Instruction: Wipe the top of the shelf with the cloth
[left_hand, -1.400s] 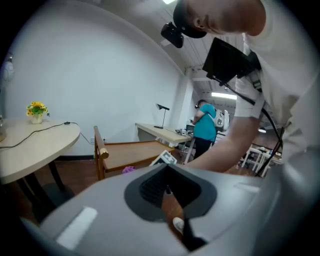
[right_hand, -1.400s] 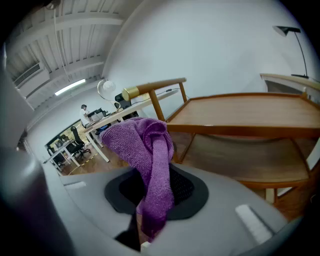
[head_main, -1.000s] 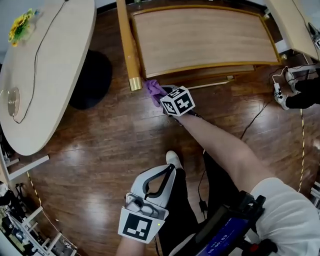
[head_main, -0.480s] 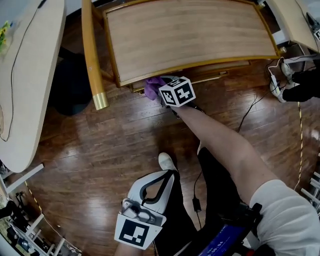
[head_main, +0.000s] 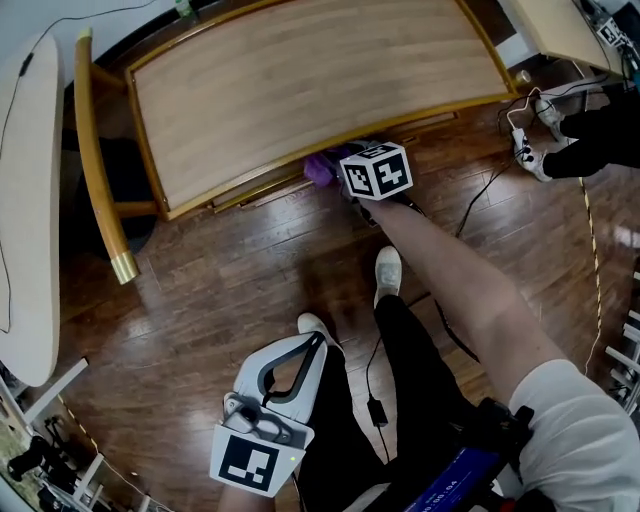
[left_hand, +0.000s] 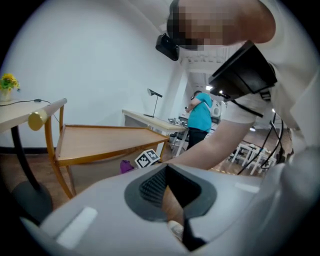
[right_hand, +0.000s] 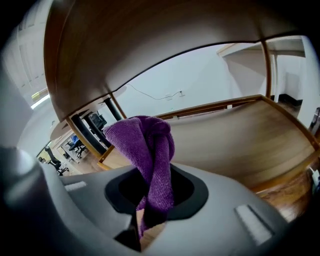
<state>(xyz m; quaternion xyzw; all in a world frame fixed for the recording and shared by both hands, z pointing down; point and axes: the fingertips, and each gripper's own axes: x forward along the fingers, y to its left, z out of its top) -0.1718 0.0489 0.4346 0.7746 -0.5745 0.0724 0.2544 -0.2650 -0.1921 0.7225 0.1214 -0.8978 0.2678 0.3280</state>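
Note:
The shelf (head_main: 300, 90) is a low wooden unit with a pale, rimmed top, seen at the top of the head view. My right gripper (head_main: 345, 172) is at about the middle of its front edge, shut on the purple cloth (head_main: 322, 168). In the right gripper view the cloth (right_hand: 150, 150) stands bunched up out of the shut jaws, with a wooden shelf board (right_hand: 235, 145) ahead and a wooden underside (right_hand: 150, 45) overhead. My left gripper (head_main: 316, 342) hangs low near the person's legs, shut and holding nothing. The left gripper view shows the shelf (left_hand: 100, 140), the cloth (left_hand: 126, 166) and the right gripper's marker cube (left_hand: 147, 158).
A wooden chair rail (head_main: 100, 170) stands left of the shelf, with a white table (head_main: 25, 250) further left. Cables (head_main: 480, 190) and a power strip (head_main: 525, 150) lie on the wood floor to the right. The person's shoes (head_main: 388, 272) are below the shelf. Another person (left_hand: 202, 117) stands far off.
My right gripper has carried the cloth rightward along the shelf's front edge, from the left corner to about the middle. The left gripper has stayed low and shut.

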